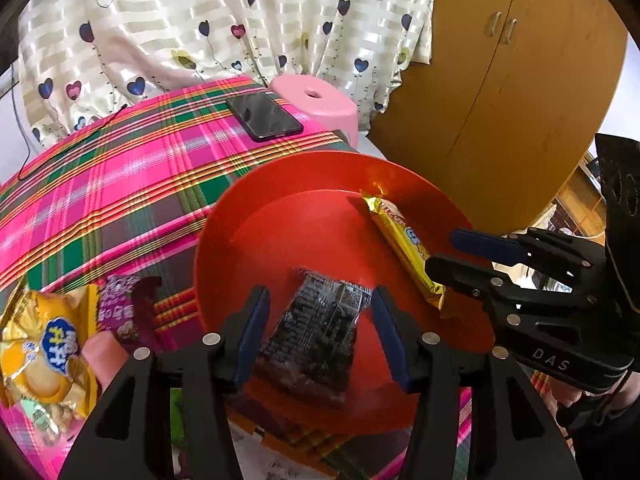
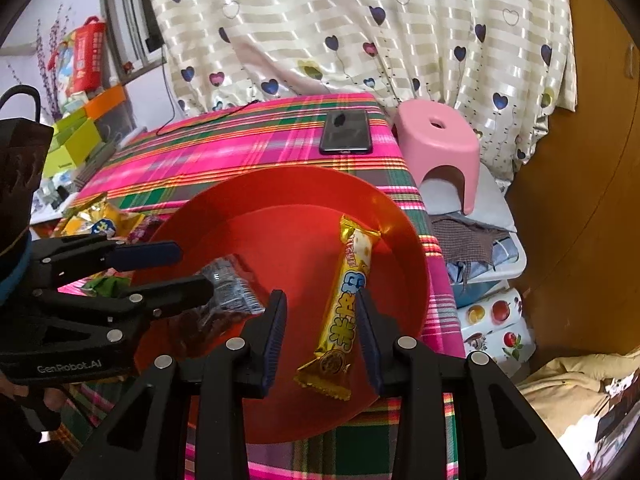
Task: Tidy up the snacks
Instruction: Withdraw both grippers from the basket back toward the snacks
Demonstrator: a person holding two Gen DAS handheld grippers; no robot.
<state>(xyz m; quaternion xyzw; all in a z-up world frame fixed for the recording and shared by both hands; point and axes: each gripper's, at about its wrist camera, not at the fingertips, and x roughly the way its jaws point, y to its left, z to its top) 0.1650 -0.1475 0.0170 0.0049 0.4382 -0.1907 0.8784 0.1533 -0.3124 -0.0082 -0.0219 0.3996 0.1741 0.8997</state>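
My left gripper (image 1: 320, 332) hung just above the near part of the shallow round red plastic plate (image 1: 280, 216), its blue-padded jaws spread wide on either side of a dark, clear-wrapped snack packet with white print (image 1: 316, 332). The packet lay flat in the plate and neither pad touched it. My right gripper (image 2: 320, 336) was also wide open, straddling the near end of a long yellow foil-wrapped snack bar with blue lettering (image 2: 344, 308). The bar lay in the right half of the plate, running from near to far, and I could not tell whether it brushed the pads; nothing was clamped.

In the right wrist view the left gripper (image 2: 192, 272) reached in from the left over the dark packet (image 2: 228, 284); in the left wrist view the right gripper (image 1: 440, 252) came in from the right over the bar's (image 1: 404, 240) near end.

Left of the plate, on the pink and green plaid tablecloth (image 1: 120, 184), lay a yellow biscuit bag (image 1: 44, 344) and, just beside it, a purple snack wrapper (image 1: 124, 308). Farther back a black smartphone (image 1: 264, 115) rested flat near the cloth's far right edge. Beyond it stood a pink plastic stool (image 1: 316, 100), then a cream curtain printed with hearts (image 1: 224, 16) and, at the right, a wooden cupboard (image 1: 504, 92).
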